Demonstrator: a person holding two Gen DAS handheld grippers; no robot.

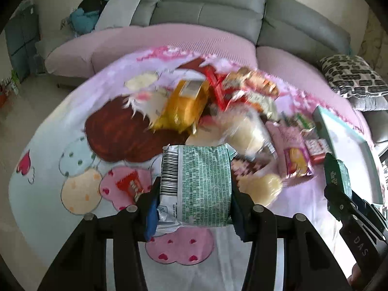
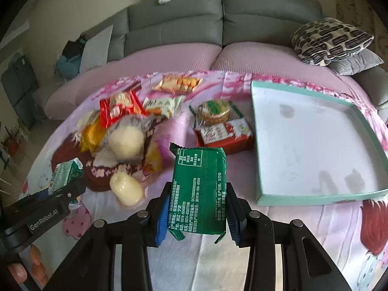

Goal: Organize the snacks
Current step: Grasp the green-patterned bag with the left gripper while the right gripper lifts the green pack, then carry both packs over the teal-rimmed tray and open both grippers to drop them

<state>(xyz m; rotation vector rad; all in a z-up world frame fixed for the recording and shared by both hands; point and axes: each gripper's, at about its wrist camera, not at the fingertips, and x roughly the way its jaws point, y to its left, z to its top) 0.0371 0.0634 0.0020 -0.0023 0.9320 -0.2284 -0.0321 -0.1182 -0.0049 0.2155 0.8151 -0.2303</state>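
Note:
My left gripper (image 1: 194,206) is shut on a light green and white snack packet (image 1: 196,184) with a barcode, held above the printed cloth. It also shows at the left of the right wrist view (image 2: 64,175). My right gripper (image 2: 197,212) is shut on a dark green snack packet (image 2: 198,191); that packet also shows at the right of the left wrist view (image 1: 337,174). A pile of snacks (image 2: 126,131) lies on the cloth ahead. A teal-rimmed white tray (image 2: 339,196) sits to the right, with nothing in it.
A red snack box (image 2: 225,133) with a round cake pack (image 2: 214,111) lies beside the tray's left edge. A small red packet (image 1: 129,185) lies alone left of my left gripper. A grey sofa (image 2: 218,17) with cushions (image 2: 332,41) stands behind.

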